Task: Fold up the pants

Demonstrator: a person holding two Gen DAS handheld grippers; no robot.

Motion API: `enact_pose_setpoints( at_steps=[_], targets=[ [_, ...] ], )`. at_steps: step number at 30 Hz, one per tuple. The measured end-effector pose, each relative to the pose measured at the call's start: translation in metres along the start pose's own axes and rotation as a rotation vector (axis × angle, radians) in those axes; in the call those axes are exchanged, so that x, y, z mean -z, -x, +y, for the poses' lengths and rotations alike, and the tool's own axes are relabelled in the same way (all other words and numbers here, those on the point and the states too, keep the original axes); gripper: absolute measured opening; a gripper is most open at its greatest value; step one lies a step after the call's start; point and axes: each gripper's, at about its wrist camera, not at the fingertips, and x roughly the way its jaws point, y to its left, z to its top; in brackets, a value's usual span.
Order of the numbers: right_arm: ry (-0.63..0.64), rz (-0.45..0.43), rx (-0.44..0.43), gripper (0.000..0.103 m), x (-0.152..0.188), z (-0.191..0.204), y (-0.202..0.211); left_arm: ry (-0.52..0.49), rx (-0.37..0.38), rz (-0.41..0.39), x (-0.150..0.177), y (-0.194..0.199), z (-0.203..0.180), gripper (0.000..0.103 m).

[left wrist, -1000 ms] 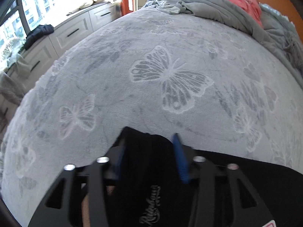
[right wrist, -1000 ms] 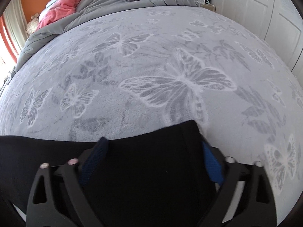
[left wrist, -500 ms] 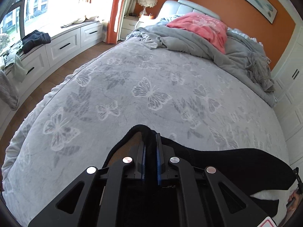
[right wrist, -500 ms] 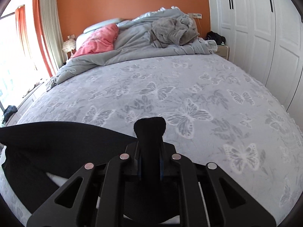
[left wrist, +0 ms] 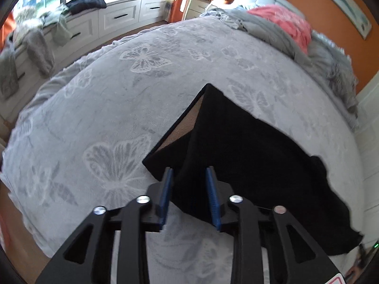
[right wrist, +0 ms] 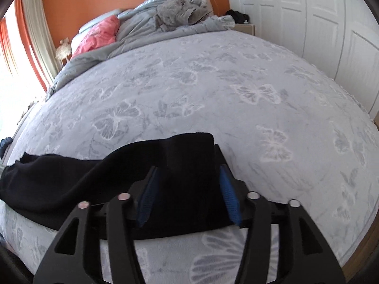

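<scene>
And here's the bed (right wrist: 236,75), that big butterfly-print cover stretched flat and bare across the middle, a good open surface for folding. The rumpled grey duvet (right wrist: 151,21) and the pink pillow (right wrist: 99,35) are bunched up at the headboard end, well out of the way.

Now the pants (left wrist: 260,156), black, lying at the foot end of the bed, near its edge, spread crosswise between the two tools. One corner is peaked up with a tan lining showing, so the cloth looks freshly laid over, a fold being set down, I'd say.

Down to the left gripper (left wrist: 189,189): jaws opening, about half spread, a ridge of black fabric between the blue pads but not pinched. The right gripper (right wrist: 189,194) likewise: jaws opening, fairly wide, pants bunched between them, pads clear of the cloth. Both letting go!
</scene>
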Motion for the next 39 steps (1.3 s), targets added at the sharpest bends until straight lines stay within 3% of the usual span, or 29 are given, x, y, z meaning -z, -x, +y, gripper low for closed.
enact_pose_setpoints(
  at_steps=[1,3,5,7,11,14,16,17,21,23,24,25,26,28,30,32,34,37,39],
  targets=[
    [-0.016,-0.045,-0.010,0.070,0.000,0.001,0.018,0.057,0.063,-0.011,0.002,0.011,0.003,0.068],
    [-0.033,-0.100,-0.041,0.077,0.001,0.009,0.047,0.128,0.128,-0.013,0.008,0.023,0.004,0.079],
    [-0.056,-0.114,-0.089,0.085,0.004,0.020,0.067,0.152,0.152,0.040,0.015,0.020,-0.003,0.080],
    [-0.098,-0.096,-0.162,0.086,0.010,0.031,0.074,0.182,0.186,0.104,0.022,0.005,-0.010,0.080],
    [-0.220,0.026,-0.244,0.087,0.027,0.044,0.055,0.285,0.235,0.238,0.031,-0.036,-0.015,0.078],
    [-0.277,0.098,-0.246,0.087,0.032,0.047,0.036,0.346,0.304,0.287,0.029,-0.056,-0.014,0.049],
    [-0.275,0.120,-0.242,0.087,0.024,0.051,0.023,0.368,0.333,0.294,0.026,-0.061,-0.014,0.007],
    [-0.285,0.135,-0.239,0.087,0.017,0.054,0.014,0.367,0.339,0.298,0.024,-0.061,-0.014,0.002],
    [-0.380,0.245,-0.268,0.087,-0.005,0.063,-0.045,0.383,0.366,0.300,0.014,-0.058,-0.013,0.002],
    [-0.396,0.294,-0.230,0.072,-0.007,0.069,-0.087,0.379,0.368,0.302,0.009,-0.056,-0.015,0.002],
    [-0.383,0.318,-0.207,0.033,-0.008,0.072,-0.105,0.371,0.371,0.306,0.005,-0.056,-0.018,0.002],
    [-0.383,0.338,-0.179,0.004,-0.010,0.074,-0.118,0.364,0.367,0.313,-0.001,-0.056,-0.021,0.002],
    [-0.411,0.307,-0.174,0.004,-0.018,0.073,-0.120,0.357,0.363,0.321,-0.008,-0.056,-0.024,0.002],
    [-0.431,0.127,-0.262,0.004,-0.047,0.074,-0.086,0.330,0.381,0.301,-0.032,-0.047,-0.037,0.001],
    [-0.340,-0.048,-0.338,0.003,-0.074,0.086,-0.033,0.259,0.440,0.223,-0.058,-0.021,-0.056,0.001],
    [-0.245,-0.112,-0.323,0.003,-0.076,0.089,-0.004,0.152,0.474,0.125,-0.076,0.003,-0.073,0.002],
    [-0.240,-0.031,-0.288,0.003,-0.050,0.072,-0.018,0.084,0.437,0.088,-0.077,0.000,-0.073,0.002],
    [-0.241,0.154,-0.219,0.004,0.011,0.055,-0.062,0.113,0.401,0.229,-0.046,-0.051,-0.044,0.003],
    [-0.240,0.252,-0.199,0.004,0.045,0.052,-0.084,0.130,0.331,0.300,-0.020,-0.080,-0.026,0.002]
  ],
)
